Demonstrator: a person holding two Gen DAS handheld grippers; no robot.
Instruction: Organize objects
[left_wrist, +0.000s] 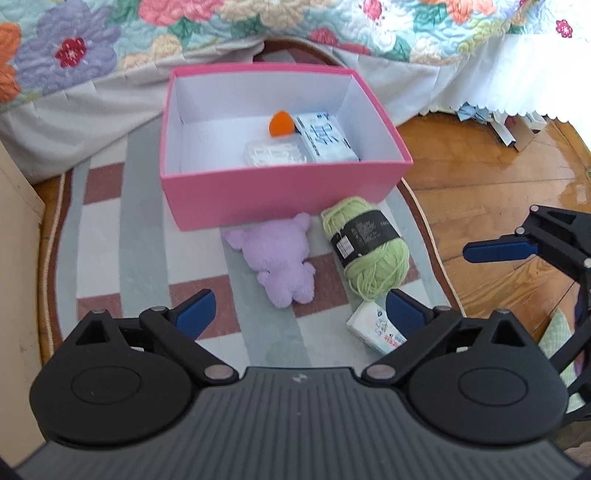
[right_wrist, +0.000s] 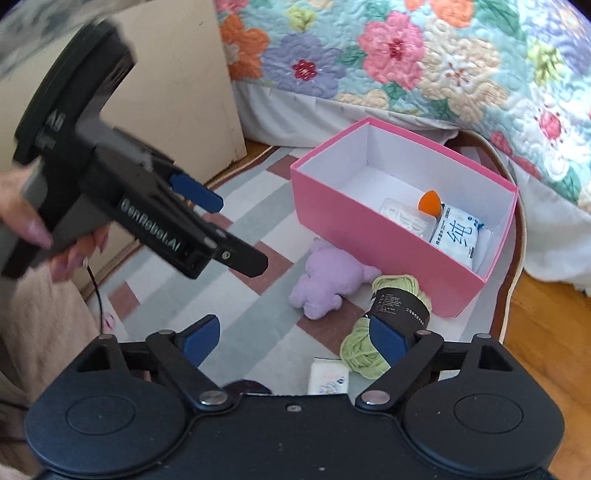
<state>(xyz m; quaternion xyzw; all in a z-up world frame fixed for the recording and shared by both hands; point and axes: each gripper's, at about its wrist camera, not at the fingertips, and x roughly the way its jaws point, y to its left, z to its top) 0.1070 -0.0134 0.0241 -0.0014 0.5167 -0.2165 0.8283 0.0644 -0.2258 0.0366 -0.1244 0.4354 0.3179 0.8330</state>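
Green yarn skein (left_wrist: 369, 246) lies flat, long axis toward pink box (left_wrist: 280, 199).

Both wrist views look steeply down from close above the rug (left_wrist: 99, 258). They share the pink box (left_wrist: 280, 199), the left view facing its long side, the right its corner from farther right.

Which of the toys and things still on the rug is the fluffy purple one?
The purple plush toy, lying by the pink box. Beside it, the green yarn ball wears a black label, and the white tissue pack is flat.
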